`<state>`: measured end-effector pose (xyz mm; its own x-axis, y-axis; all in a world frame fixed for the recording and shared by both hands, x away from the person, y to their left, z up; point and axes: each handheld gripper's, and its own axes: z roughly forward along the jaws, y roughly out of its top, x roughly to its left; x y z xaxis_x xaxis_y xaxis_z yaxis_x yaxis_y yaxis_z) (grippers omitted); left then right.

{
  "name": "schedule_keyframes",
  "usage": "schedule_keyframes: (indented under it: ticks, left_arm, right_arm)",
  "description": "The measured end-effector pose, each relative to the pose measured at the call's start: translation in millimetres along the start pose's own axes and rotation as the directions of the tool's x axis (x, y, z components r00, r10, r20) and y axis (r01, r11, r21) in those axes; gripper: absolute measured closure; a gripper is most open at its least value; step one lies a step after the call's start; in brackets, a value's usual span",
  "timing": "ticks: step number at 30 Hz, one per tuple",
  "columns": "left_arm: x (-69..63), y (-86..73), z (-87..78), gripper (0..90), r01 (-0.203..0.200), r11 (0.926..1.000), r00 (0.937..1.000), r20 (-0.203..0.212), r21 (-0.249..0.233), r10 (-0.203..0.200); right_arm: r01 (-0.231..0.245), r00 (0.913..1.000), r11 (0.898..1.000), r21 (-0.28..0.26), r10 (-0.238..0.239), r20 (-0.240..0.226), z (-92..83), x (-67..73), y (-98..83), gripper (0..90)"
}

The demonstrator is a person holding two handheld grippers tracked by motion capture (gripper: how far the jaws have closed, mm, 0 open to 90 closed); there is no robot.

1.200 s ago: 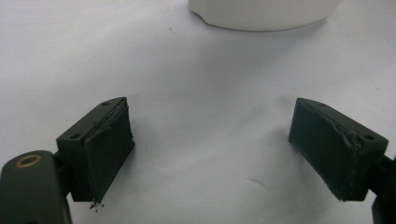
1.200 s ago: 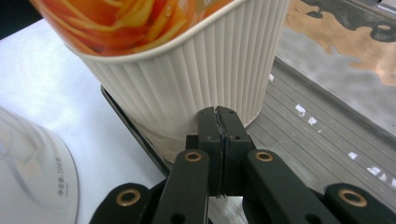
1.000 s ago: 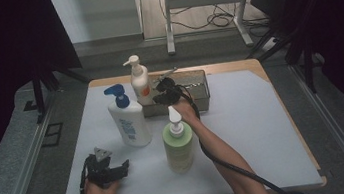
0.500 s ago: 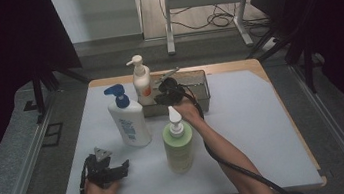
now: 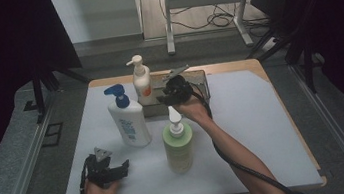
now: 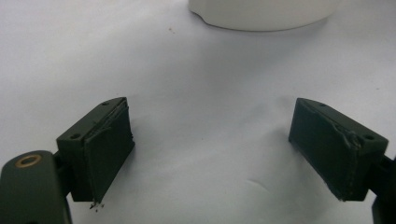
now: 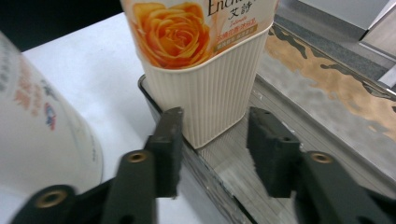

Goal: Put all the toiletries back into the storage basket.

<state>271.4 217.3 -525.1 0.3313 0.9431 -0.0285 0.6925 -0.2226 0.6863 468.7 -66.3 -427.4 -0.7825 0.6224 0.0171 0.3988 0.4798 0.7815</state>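
The right gripper (image 7: 215,154) is released, its jaws parted and close in front of the cream ribbed pump bottle with an orange rose label (image 7: 201,60) without gripping it. That bottle stands in the left end of the shallow grey metal tray (image 7: 327,112), at about twelve o'clock on the white table mat (image 5: 265,130). So one bottle looks already placed in the tray. Two seem left: the white bottle with a blue pump (image 5: 127,118) at ten o'clock of the mat's middle, and the pale green pump bottle (image 5: 178,144) near the centre. The left gripper (image 6: 224,154) rests at seven o'clock, jaws wide apart, holding nothing.
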Motion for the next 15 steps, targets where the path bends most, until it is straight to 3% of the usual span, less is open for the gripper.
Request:
schedule_keyframes:
  ticks: [6, 15]
  left_arm:
    - [-0.1, 0.0, 0.0, 12.9, 0.001, 1.0, 1.0, 0.0, -0.001, -0.001]
    - [-0.1, 0.0, 0.1, 12.9, 0.0, 1.0, 1.0, 0.0, -0.001, 0.0]
  right_arm:
    - [0.018, 0.9997, 1.0, -0.023, -0.017, 0.019, -14.4, 3.0, -3.8, 36.2]
    - [0.055, 0.9985, 0.998, -0.017, -0.055, 0.007, -34.8, 8.4, -13.2, 25.8]
